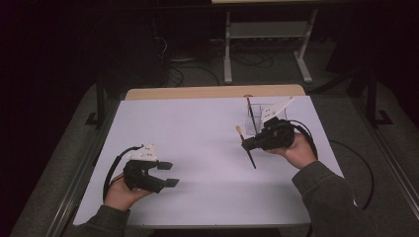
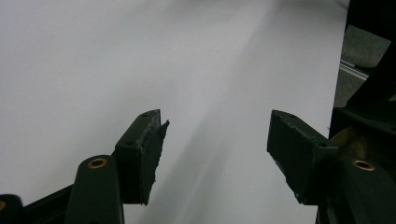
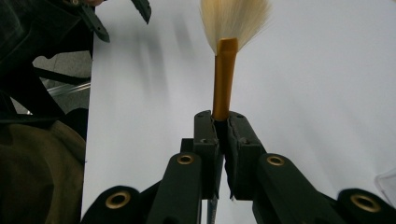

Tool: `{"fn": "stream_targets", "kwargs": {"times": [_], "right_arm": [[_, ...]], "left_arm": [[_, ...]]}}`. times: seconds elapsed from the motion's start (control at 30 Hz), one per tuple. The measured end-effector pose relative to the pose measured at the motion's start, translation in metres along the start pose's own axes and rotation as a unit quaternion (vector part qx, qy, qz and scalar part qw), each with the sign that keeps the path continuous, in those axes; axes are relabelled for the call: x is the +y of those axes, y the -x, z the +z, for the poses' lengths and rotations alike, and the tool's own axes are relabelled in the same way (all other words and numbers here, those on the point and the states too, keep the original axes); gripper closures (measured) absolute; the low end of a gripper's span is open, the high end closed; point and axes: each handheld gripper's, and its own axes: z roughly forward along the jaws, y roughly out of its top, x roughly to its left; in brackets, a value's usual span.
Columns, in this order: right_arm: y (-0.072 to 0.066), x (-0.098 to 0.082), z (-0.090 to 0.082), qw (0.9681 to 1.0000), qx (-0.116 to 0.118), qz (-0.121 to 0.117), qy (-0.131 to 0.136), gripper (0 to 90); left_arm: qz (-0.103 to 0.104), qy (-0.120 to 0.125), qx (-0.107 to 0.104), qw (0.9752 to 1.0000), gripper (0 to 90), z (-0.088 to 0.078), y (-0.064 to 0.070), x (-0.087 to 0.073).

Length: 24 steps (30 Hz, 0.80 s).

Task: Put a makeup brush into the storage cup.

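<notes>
- Brush (image 1: 246, 146) sits right of centre in the high view, clamped in the right gripper (image 1: 248, 143) above the white table (image 1: 207, 148); the right gripper view (image 3: 226, 60) shows the same brush from behind the jaws.
- Its long axis runs on a slant in the high view: the pale bristle tip lies to the upper left, and the dark handle end points to the lower right, below the jaws.
- In the right gripper view the golden ferrule rises straight up from the jaws at centre frame, and the cream bristles fan out at the top edge, where their tips are cut off.
- The right gripper's jaws are pressed tight on the brush, close to the ferrule; the handle behind the pads is hidden by the jaws.
- A clear holder (image 1: 261, 118) stands just behind the right gripper at the upper right of the table, with a second brush (image 1: 251, 114) upright in it; its outline is faint and hard to make out.
- The left gripper (image 1: 170, 174) is at the lower left, its jaws standing apart with nothing between them, only bare table beyond (image 2: 217, 140).
</notes>
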Motion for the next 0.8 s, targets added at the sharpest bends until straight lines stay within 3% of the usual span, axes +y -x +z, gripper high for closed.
{"fn": "stream_targets", "kwargs": {"times": [0.43,0.8], "right_arm": [[0.014,0.013,-0.022,0.9996,-0.026,0.012,0.004,83.1],[0.029,0.012,-0.040,0.9971,-0.056,0.039,0.034,83.1]], "left_arm": [[-0.001,0.002,0.006,1.0000,32.3,0.004,0.003,-0.010],[-0.005,0.010,0.020,0.9997,31.8,-0.004,0.005,-0.017]]}}
